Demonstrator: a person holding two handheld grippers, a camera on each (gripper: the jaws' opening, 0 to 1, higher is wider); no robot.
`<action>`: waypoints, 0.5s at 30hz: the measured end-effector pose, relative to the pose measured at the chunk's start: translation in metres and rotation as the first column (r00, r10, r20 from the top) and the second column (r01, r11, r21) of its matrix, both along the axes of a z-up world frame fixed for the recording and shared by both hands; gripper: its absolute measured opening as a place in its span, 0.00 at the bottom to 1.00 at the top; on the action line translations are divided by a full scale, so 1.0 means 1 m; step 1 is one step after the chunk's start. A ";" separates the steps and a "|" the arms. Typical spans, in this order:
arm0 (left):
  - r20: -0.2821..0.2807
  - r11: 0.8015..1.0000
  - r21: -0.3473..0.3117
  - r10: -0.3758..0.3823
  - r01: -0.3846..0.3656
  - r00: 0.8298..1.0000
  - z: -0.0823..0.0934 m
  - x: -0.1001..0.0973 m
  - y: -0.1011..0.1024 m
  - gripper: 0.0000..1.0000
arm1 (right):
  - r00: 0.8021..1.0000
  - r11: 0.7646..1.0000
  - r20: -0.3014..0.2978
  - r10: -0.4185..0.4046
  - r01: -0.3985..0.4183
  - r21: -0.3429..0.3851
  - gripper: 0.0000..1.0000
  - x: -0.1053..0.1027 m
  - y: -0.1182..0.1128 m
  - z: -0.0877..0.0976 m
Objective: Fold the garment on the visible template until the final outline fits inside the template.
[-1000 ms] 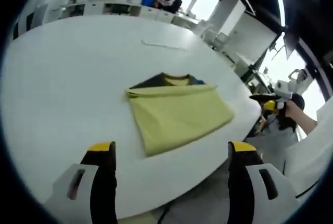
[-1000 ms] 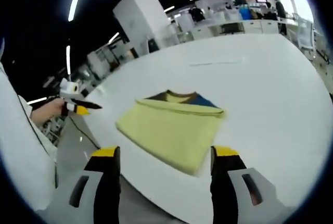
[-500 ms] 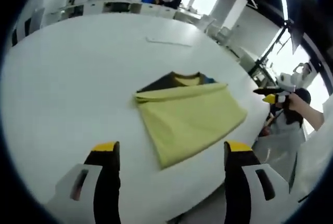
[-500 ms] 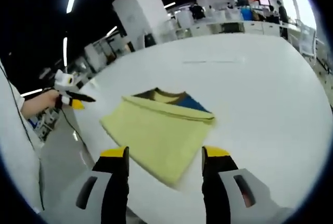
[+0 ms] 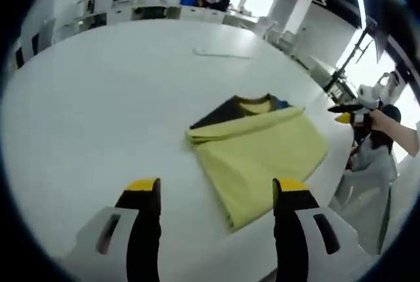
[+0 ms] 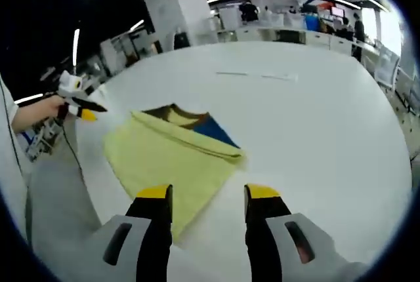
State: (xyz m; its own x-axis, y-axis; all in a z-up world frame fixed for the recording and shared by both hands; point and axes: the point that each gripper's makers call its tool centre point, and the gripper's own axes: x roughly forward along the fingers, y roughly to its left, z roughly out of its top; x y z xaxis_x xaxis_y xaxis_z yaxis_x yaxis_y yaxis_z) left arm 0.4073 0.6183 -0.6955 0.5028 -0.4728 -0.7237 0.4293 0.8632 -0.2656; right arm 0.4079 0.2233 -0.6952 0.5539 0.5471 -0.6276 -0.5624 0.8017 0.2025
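A folded yellow garment lies on the white round table, with a dark and blue collar part showing at its far edge. My left gripper hovers open above the table just in front of the garment, holding nothing. In the right gripper view the same garment lies near the table's left edge. My right gripper is open at the garment's near corner, its jaws empty. Each gripper shows in the other's view, held in a hand off the table's edge: the right gripper and the left gripper.
A thin pale strip lies on the table well behind the garment, also seen as the strip. The table's edge runs close beside the garment, with floor beyond. Office desks and a white cabinet stand far behind.
Both views have moved forward over the table, so the garment sits nearer each pair of jaws. The garment itself lies as before. Both pairs of jaws stand slightly closer together.
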 end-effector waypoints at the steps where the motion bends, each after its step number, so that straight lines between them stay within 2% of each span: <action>1: -0.001 1.000 0.005 -0.002 0.002 1.000 -0.002 0.002 0.001 0.65 | 1.000 1.000 0.001 0.000 0.000 0.001 0.43 0.002 0.000 0.000; 15: -0.006 1.000 0.023 0.015 -0.015 1.000 -0.021 0.026 0.002 0.58 | 0.999 0.998 -0.020 0.029 -0.030 -0.048 0.41 0.023 0.006 -0.021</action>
State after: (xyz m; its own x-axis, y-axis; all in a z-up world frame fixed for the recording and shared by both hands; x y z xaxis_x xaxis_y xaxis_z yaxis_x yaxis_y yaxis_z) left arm 0.4335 0.6203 -0.7167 0.5053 -0.4486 -0.7372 0.4151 0.8753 -0.2481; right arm 0.4305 0.2297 -0.7166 0.5255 0.5318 -0.6641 -0.5820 0.7941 0.1754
